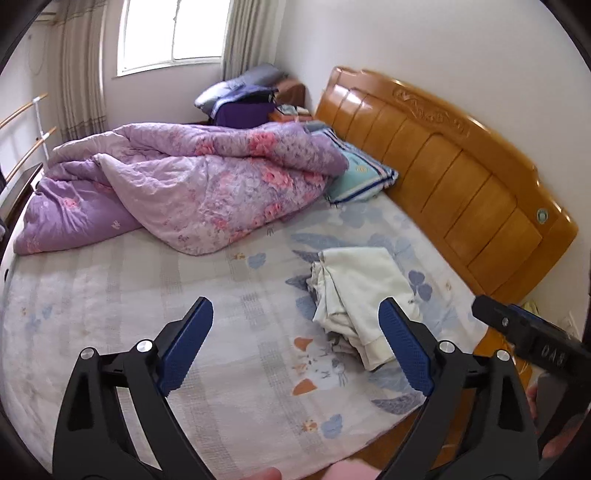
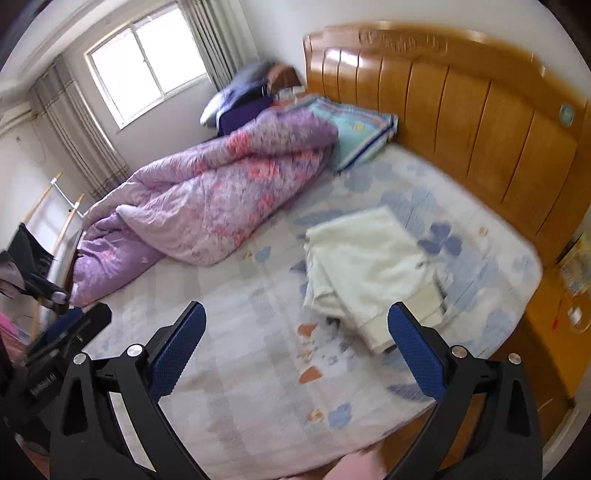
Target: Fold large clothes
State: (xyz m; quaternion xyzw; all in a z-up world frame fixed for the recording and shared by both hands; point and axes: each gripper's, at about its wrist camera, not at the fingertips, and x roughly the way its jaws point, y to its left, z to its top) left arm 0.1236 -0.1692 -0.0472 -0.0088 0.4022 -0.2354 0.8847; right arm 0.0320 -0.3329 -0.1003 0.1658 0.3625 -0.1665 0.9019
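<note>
Garment: a cream folded garment [image 1: 354, 291] was seen lying on the bed [image 1: 110, 295], near the wooden headboard [image 1: 461, 173], with layered edges showing at its nearer end.
Left gripper: the left gripper [image 1: 297, 343] was held above the bed, nearer the viewer than the garment, its blue-padded jaws spread wide and nothing caught between them.
Right gripper: the right gripper [image 2: 297, 349] was likewise held released over the bed, short of the garment, with no cloth between its pads.
Contact: neither gripper was seen touching the garment.
Quilt: a purple flowered quilt [image 1: 192, 184] was heaped on the bed beyond the garment, on the window side.
Pillow: a teal pillow [image 1: 360, 177] was set against the headboard, partly covered by the quilt.
Sheet: the bed was covered by a pale sheet printed with blue leaves and orange shapes.
Window: a bright window [image 1: 173, 33] was seen behind the quilt, flanked by curtains.
</note>
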